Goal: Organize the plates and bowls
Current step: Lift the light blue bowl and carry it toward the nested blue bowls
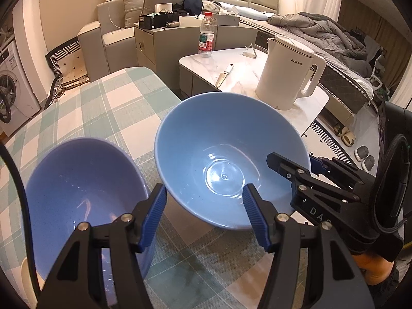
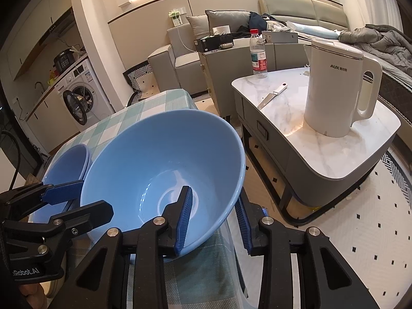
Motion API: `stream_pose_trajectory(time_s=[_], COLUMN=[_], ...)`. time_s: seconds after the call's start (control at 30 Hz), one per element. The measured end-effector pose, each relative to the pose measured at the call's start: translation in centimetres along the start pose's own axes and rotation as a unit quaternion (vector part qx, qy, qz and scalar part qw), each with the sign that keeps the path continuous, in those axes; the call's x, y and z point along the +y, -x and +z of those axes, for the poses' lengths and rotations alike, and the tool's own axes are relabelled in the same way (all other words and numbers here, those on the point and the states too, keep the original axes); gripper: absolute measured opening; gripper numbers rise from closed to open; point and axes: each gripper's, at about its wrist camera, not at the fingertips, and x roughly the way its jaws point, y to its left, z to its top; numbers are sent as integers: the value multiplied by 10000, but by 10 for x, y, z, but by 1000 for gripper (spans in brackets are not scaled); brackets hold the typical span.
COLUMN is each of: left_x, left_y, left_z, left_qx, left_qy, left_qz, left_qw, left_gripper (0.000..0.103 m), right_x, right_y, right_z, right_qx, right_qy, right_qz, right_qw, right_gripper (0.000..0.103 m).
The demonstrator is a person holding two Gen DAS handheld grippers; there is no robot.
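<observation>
Right gripper [image 2: 215,219] straddles the near right rim of the light blue bowl [image 2: 164,170], one blue pad inside the bowl and one outside. A gap shows between the outer pad and the bowl wall, so the jaws stand around the rim, not pressed tight. The bowl is tilted, its mouth facing the camera, over the near right edge of the checked tablecloth [image 2: 157,103].

Left gripper [image 1: 204,211] is wide apart and holds nothing. Its left pad sits in front of the near rim of the darker blue bowl [image 1: 77,182], its right pad in front of the light blue bowl's [image 1: 226,154] inside. In the right wrist view the left gripper's [image 2: 74,200] fingers reach between the two bowls. The darker blue bowl [image 2: 64,164] stands on the tablecloth [image 1: 103,103], left of the light one and just beside it. Cannot tell whether they touch.

Far right: a coffee table [image 2: 334,154] with a white kettle [image 2: 334,87], a water bottle [image 2: 258,52] and a knife [image 2: 273,95].
</observation>
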Motion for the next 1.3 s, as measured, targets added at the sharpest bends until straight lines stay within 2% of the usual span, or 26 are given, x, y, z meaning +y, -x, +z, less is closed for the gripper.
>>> stream_pose_trajectory(time_s=[0.3,0.43,0.6,0.87,1.3], left_x=[-2,-2,-4,-2,4], left_y=[-6,-9,-13,-11,3], left_z=[6,10,13,10,9], left_qx=[25,36,-7,-104,-265], left_qy=[-119,-140,-222,-280,-166], left_qz=[106,87,181,268,115], left_qw=[9999,9999,9996,9992,9994], left_gripper=[64,69,69,54,54], right_x=[-1,-1,-1,0,6], right_y=[-1,-1,-1,-2,7], right_z=[0,1,1,1,1], right_qx=[19,19,17,4,-153], right_qy=[3,2,9,113,216], right_qz=[-35,-39,-34,-132,-144], right_qw=[10000,10000,10000,9998,9995], right_gripper=[33,33,33,33,33])
